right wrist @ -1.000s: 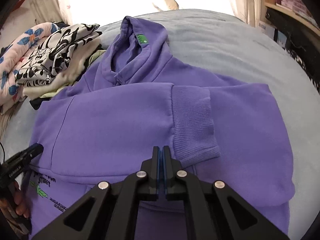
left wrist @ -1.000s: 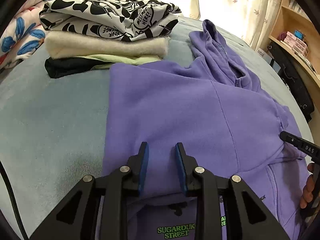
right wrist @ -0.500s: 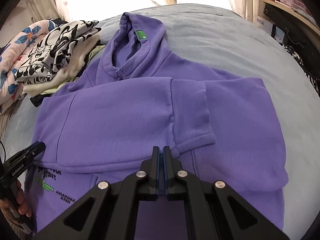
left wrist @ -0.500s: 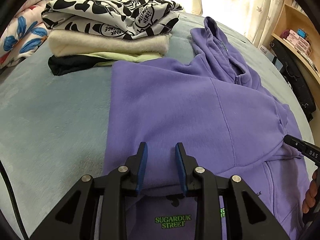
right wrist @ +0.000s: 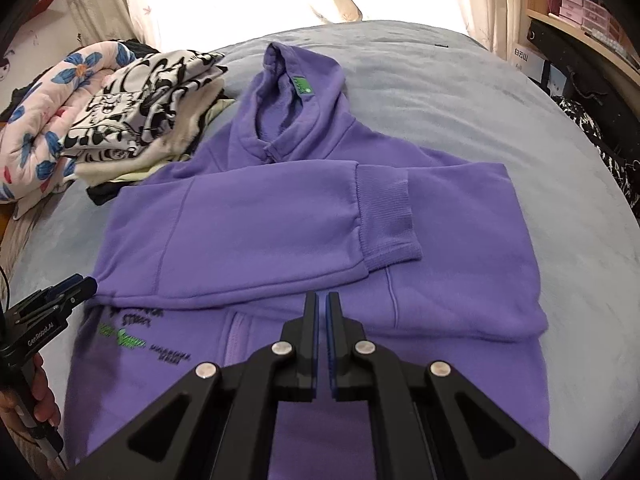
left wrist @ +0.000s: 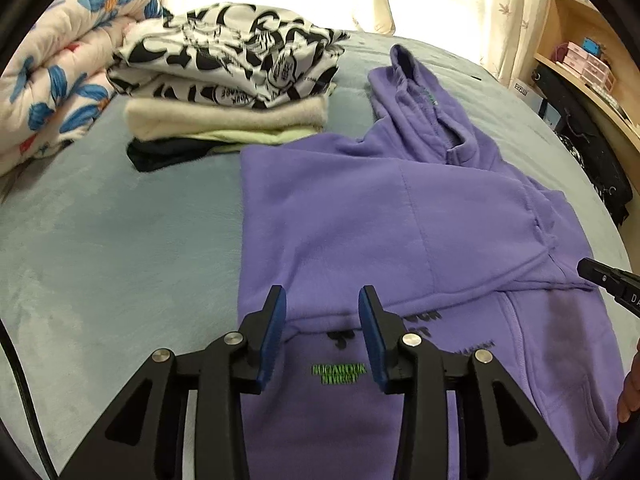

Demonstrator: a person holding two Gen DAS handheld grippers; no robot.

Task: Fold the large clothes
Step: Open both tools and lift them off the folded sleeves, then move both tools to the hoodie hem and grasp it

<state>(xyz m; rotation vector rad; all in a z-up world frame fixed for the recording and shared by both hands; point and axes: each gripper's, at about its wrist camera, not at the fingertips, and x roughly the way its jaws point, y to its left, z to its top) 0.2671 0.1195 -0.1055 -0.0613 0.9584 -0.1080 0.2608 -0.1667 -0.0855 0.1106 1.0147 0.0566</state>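
Observation:
A purple hoodie (left wrist: 384,216) lies flat on the grey-blue bed, hood toward the window, both sleeves folded across its chest; it also shows in the right wrist view (right wrist: 280,216). One sleeve's ribbed cuff (right wrist: 386,216) lies on top. A green logo (left wrist: 339,373) shows on the lower front. My left gripper (left wrist: 322,300) is open and empty, above the hoodie's lower front. My right gripper (right wrist: 322,300) is shut and empty, above the hoodie below the folded sleeve. Each gripper shows at the edge of the other's view.
A stack of folded clothes (left wrist: 228,88) with a black-and-white printed top stands at the back left, touching the hoodie's shoulder. A floral quilt (left wrist: 52,92) lies behind it. Shelves (right wrist: 580,12) and dark items stand to the right of the bed (right wrist: 500,112).
Both grippers have drawn back and risen from the hoodie, so more of its lower front and logo shows. The hoodie has not moved.

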